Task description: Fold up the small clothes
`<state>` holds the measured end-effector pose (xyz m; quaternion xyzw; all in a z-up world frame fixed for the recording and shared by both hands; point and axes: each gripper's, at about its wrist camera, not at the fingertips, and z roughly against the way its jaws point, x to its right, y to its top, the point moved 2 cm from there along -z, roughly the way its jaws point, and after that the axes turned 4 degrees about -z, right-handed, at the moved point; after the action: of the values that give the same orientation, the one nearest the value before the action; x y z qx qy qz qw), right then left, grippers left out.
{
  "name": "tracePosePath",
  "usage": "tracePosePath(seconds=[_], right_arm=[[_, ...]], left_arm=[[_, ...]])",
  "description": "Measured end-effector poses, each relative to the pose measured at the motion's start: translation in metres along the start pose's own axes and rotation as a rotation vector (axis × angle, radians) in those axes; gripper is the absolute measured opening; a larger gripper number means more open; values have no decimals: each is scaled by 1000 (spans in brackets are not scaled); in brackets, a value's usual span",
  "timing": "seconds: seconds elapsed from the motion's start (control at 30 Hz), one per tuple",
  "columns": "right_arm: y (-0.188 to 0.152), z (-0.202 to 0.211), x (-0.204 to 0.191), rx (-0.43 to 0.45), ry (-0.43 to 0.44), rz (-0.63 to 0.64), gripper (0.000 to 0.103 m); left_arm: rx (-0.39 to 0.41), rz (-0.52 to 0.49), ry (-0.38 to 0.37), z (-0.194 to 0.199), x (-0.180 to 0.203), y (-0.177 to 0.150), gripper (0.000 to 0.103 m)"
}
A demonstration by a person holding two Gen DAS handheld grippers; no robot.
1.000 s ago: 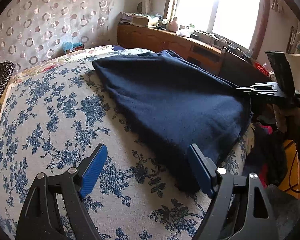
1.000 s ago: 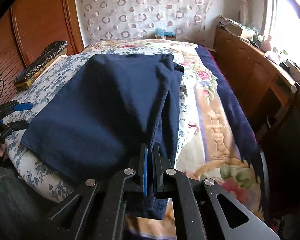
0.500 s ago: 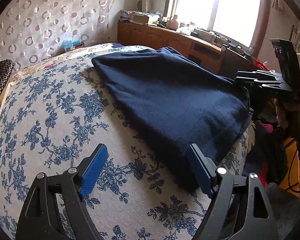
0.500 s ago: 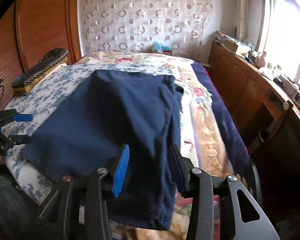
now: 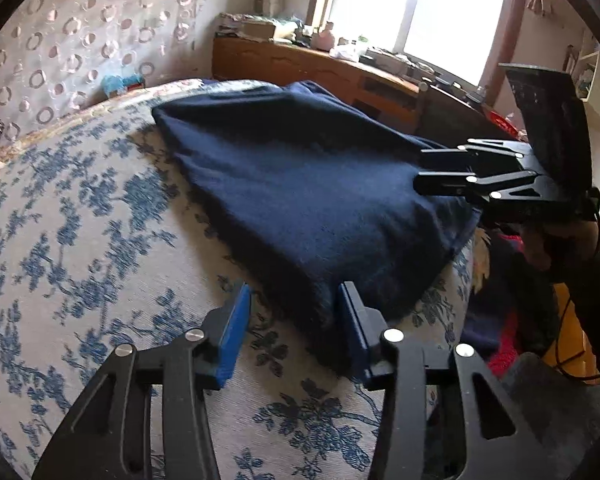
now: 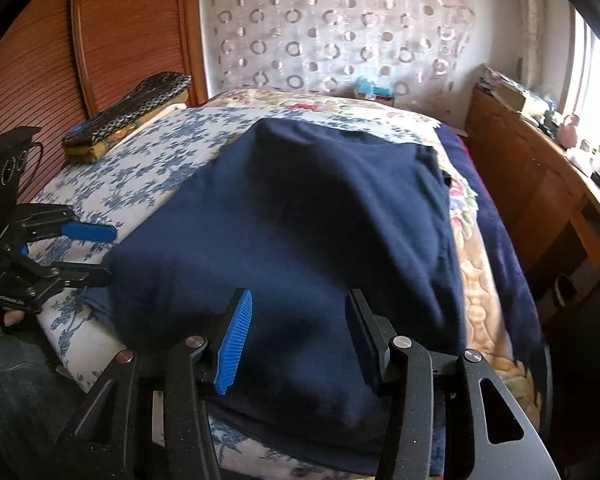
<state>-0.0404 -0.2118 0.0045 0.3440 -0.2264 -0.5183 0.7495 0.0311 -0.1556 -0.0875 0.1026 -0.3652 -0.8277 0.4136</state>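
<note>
the bed (image 5: 80, 216) fills both views, covered in a white sheet with blue flowers, a floral blanket (image 6: 476, 280) showing along its far side by the wooden cabinet (image 6: 540, 184). it is used as the folding surface, presumably because it is wide and flat.

a dark blue garment (image 6: 300, 220) is laid across the near corner of the bed, spread mostly flat, its near hem hanging a little over the edge. it seems to be doubled already, one edge lying on top along the blanket side; exact layering cannot be told from the dark cloth.

a patterned cushion or pad (image 6: 128, 116) is left at the far side by the wooden wall, well apart from the garment, out of the way.

the right gripper (image 6: 300, 336) is held over the near hem, pointing down at the cloth. its jaws are opening, nothing is pinched; cloth lies below the gap, and whether the pads brush it cannot be told.

the left gripper (image 5: 296, 324) is set at the garment's near corner, where the cloth meets the sheet. its jaws are closing, the dark corner sits between the pads, but a visible gap remains on the blue-pad side, so no grip yet. likely next step: that corner is pinched for the next fold.
</note>
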Motion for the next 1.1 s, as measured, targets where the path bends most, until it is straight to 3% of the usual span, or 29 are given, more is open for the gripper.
tracePosePath(seconds=[0.13, 0.3, 0.37, 0.5, 0.8, 1.1], right_arm=[[2, -2, -1, -5, 20, 8, 52], [2, -5, -4, -19, 49, 11, 52], [2, -5, -7, -22, 58, 14, 55], [3, -2, -12, -19, 84, 23, 59], [2, 12, -28, -4, 149, 69, 75], [-7, -6, -25, -80, 69, 112, 78]], left_arm=[[-11, 0, -47, -2, 3, -2, 45], [-28, 18, -91, -2, 2, 0, 13], [-15, 18, -105, 2, 2, 7, 8], [52, 32, -143, 19, 3, 27, 6], [153, -2, -116, 36, 3, 77, 6], [186, 3, -82, 33, 0, 87, 6]])
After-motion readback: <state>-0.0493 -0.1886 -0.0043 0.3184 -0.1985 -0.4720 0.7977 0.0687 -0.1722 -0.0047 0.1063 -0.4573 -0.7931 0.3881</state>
